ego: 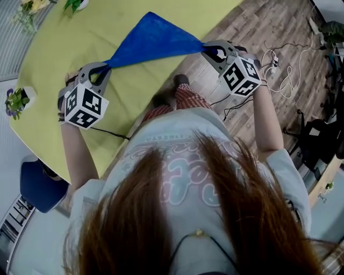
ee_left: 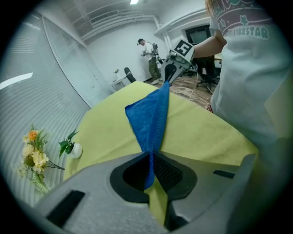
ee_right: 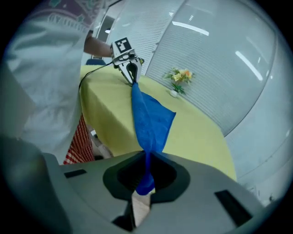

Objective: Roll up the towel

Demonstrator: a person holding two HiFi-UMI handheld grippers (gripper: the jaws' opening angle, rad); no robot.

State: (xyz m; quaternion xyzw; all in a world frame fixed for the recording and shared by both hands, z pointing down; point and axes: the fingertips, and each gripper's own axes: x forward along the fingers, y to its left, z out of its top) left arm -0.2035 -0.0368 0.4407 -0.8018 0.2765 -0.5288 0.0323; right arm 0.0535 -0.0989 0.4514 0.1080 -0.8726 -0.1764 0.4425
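There is one blue towel (ego: 153, 40) here, one round table (ego: 80, 37) under a yellow-green cloth, and two grippers, each with one marker cube. Three small pots of plants stand on the table: a bunch of flowers (ego: 27, 11) and a green sprig (ego: 75, 4) at the far side, and one more pot (ego: 19, 99) at the left edge. A blue chair (ego: 40, 185) sits by the table, cables (ego: 274, 56) trail over the wooden floor, and one person (ee_left: 149, 57) stands at the back of the room.

The left gripper (ego: 105, 68) has its jaws pressed together on one corner of the towel; the blue fabric runs straight down between the pads and a little of it pokes out behind them. The right gripper (ego: 207, 49) is clamped the same way on the opposite corner, with a small wad of blue bunched in its throat. The towel stretches between the two over the near edge of the table, pulled thin at each pinch and widening in the middle, with its loose point reaching toward the table's centre. I can't tell whether that loose part rests on the cloth
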